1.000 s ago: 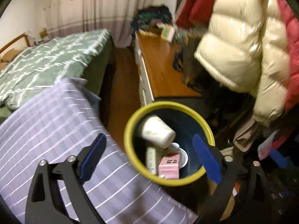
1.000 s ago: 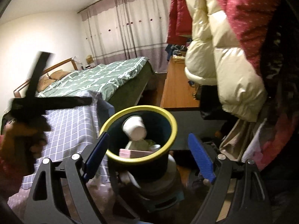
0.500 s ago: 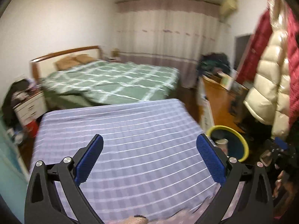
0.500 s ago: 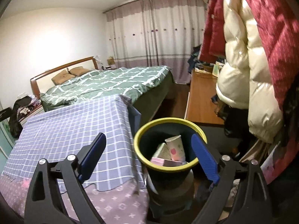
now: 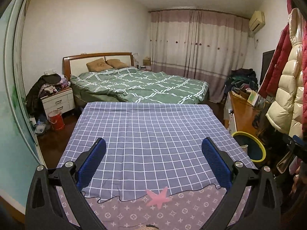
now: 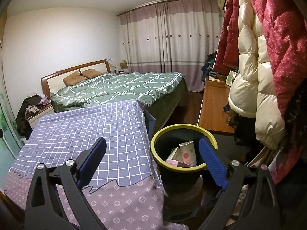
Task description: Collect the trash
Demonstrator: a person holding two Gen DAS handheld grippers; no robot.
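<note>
A bedroom. A worktop draped in blue-and-white checked cloth stands in front of a green quilted bed, and its surface shows no loose rubbish.

The trash sits in a dark round bin with a yellow rim just beside the worktop's right-hand corner. Inside it leans a white paper cup with pink spots, beside a pale folded carton and a flat pink box.

The left tongs, black arms with blue pads, hang wide apart over the checked cloth with nothing between them. The right tongs hang above the near corner of the worktop and the bin's rim; their jaws are opening, almost fully spread, and hold nothing.

These pieces look light and thin-walled. The paper cup would likely crush under a firm squeeze, so a gentle pinch across its rim or upper wall would suit. The flat box is stiffer and best taken across its narrow faces. The bin, probably plastic, seems rigid and light; its rolled yellow rim offers the surest hold. What lies deeper in the bin is hidden by its dark wall.
</note>
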